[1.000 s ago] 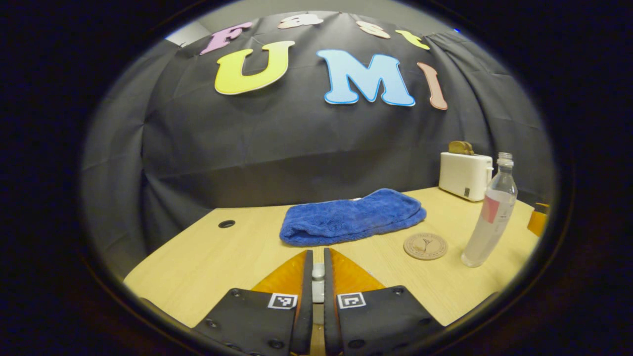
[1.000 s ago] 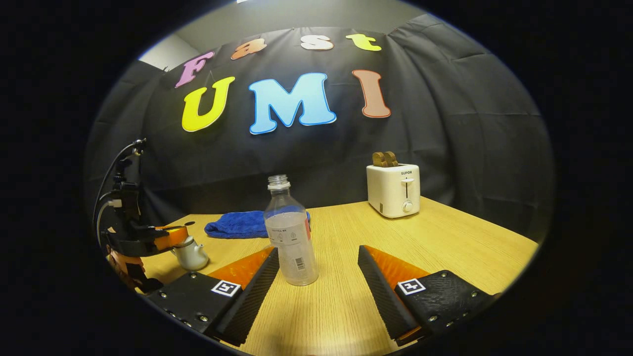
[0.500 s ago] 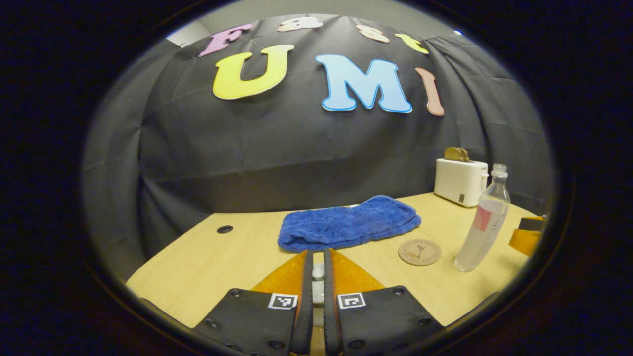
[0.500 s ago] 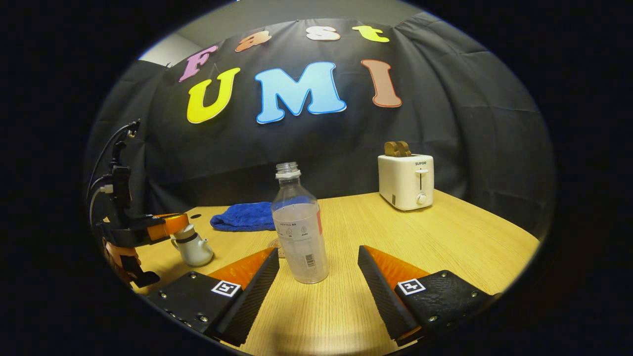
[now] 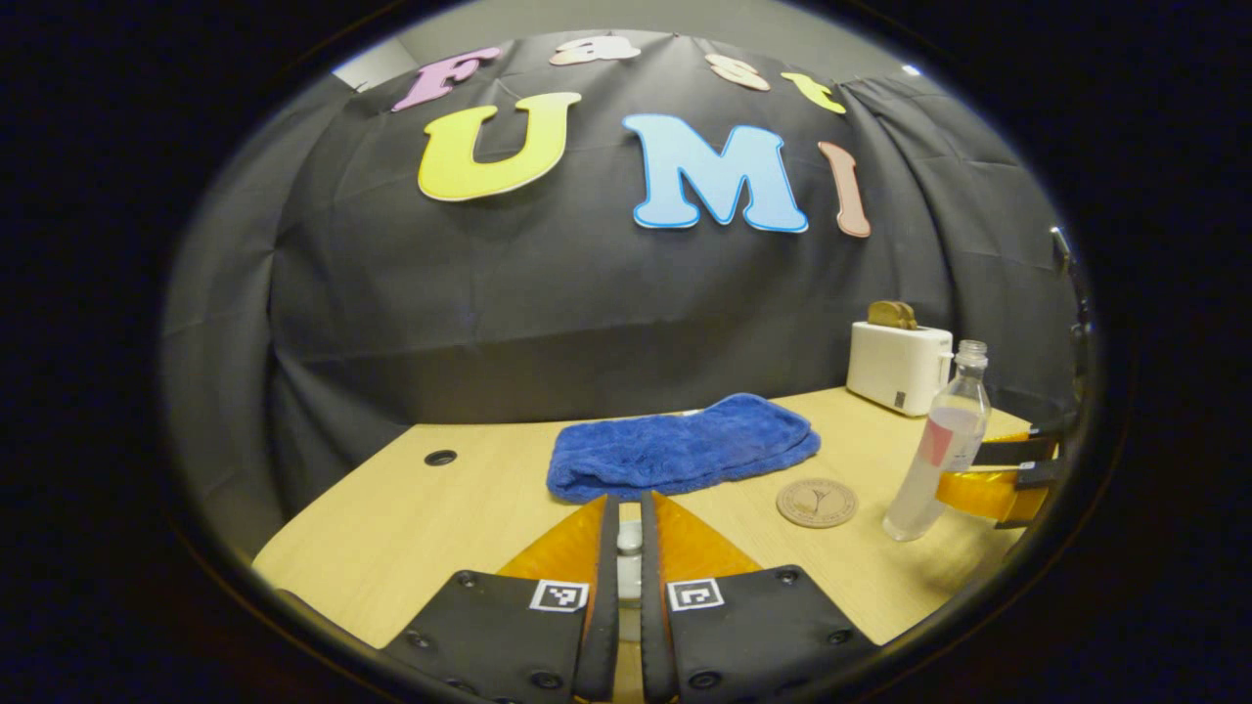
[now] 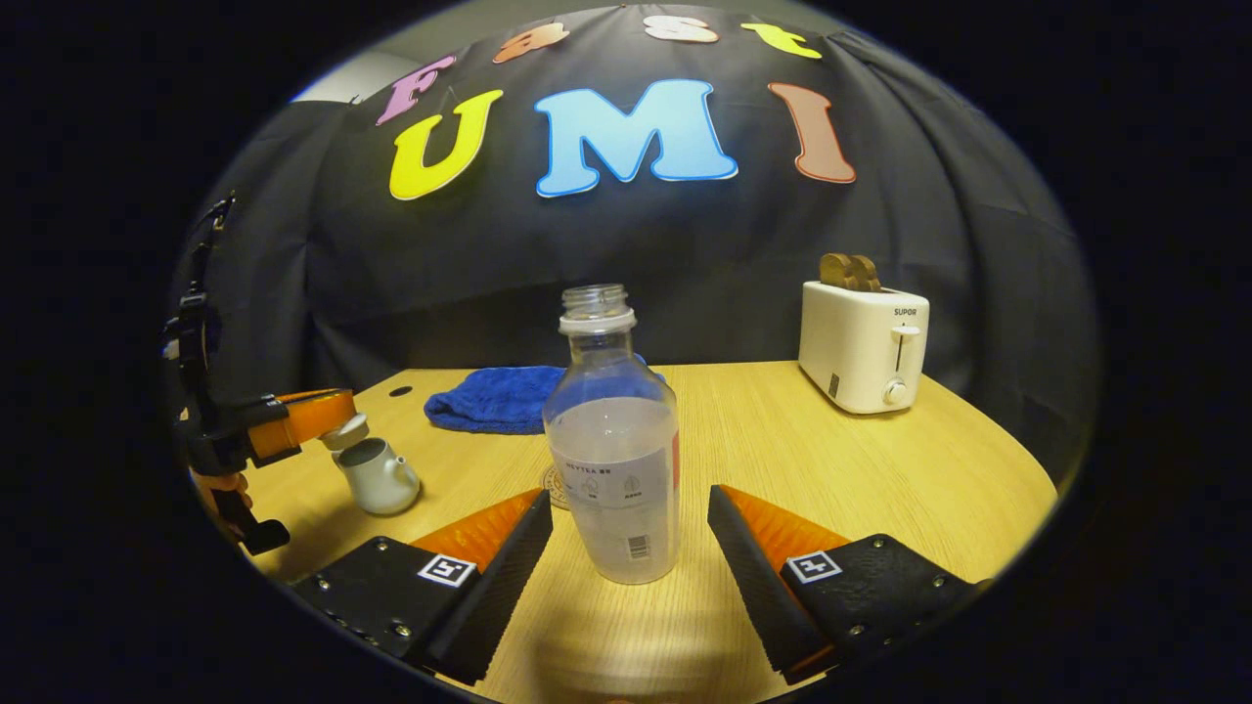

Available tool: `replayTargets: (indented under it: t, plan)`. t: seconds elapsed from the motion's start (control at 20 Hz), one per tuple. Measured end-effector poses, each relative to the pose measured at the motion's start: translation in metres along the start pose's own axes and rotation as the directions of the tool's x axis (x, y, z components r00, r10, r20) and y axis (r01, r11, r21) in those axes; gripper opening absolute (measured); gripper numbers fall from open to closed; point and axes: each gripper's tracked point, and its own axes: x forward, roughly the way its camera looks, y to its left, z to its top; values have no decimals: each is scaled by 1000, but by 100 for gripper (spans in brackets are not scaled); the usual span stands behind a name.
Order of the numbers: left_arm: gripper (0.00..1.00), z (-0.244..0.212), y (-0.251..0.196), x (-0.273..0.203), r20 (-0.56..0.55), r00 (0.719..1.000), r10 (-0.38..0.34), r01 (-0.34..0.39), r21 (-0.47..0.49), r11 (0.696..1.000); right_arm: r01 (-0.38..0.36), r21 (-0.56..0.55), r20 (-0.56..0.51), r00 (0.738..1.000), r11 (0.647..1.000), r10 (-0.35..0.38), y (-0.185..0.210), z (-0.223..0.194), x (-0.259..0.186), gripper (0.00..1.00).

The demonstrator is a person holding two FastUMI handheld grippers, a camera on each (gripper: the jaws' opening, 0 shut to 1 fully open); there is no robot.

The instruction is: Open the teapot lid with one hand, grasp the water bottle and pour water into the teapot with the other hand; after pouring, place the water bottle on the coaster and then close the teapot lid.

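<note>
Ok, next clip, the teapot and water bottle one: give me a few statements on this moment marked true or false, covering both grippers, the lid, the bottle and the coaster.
1. The left gripper holds the lid lifted off the teapot. True.
2. The right gripper is shut on the water bottle. False: its fingers stand open on either side of the bottle, not pressing it.
3. The water bottle has no cap on. True.
4. The bottle stands on the coaster. False: it stands on the table beside the coaster.
5. The blue towel lies over the toaster. False: it lies on the table, apart from the toaster.
</note>
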Motion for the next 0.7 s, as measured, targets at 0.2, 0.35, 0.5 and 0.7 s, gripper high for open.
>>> replayTargets:
  t: [0.2, 0.35, 0.5, 0.7]
  plan:
    - [17, 3, 5, -3, 5, 1000, -2, 2, -4, 1000, 22, -14, -41, 999, 1000, -23, -4, -13, 13, 99]
    - [17, 4, 10, -6, 8, 1000, 3, -3, -5, 1000, 22, -17, -48, 999, 1000, -23, -6, -18, 18, 92]
    - [17, 4, 16, -8, 7, 1000, 9, -9, -9, 1000, 18, -15, -42, 999, 1000, -19, -5, -17, 18, 80]
    - [17, 1, 23, -10, 5, 1000, 16, -16, -22, 1000, 38, -55, -33, 999, 998, -39, -6, -12, 17, 78]
